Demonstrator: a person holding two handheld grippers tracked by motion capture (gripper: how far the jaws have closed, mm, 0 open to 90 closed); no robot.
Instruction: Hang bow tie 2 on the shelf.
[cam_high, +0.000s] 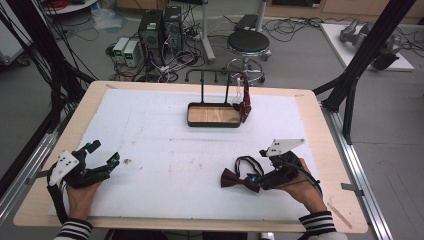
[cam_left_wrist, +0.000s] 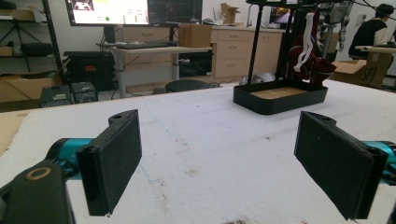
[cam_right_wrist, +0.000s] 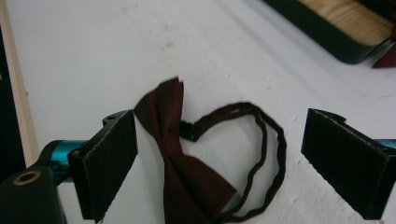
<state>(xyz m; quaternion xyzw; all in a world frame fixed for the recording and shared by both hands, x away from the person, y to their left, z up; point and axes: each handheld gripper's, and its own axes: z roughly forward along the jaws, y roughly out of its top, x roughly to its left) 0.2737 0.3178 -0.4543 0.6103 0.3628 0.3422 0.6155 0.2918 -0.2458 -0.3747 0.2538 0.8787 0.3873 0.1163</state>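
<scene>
Bow tie (cam_right_wrist: 187, 163) sitting between the wide-open right gripper (cam_right_wrist: 224, 163) jaws, untouched.
Left gripper (cam_left_wrist: 233, 163) gapes too; wooden-bottomed tray (cam_high: 214, 123) ahead looks bare, no readable labels.

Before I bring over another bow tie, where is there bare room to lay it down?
The widest bare stretch of the white mat lies between the left tool and the dark red bow tie, in front of the black rack's tray. It is crowded around the right tool, open over that bow tie and its strap.
</scene>
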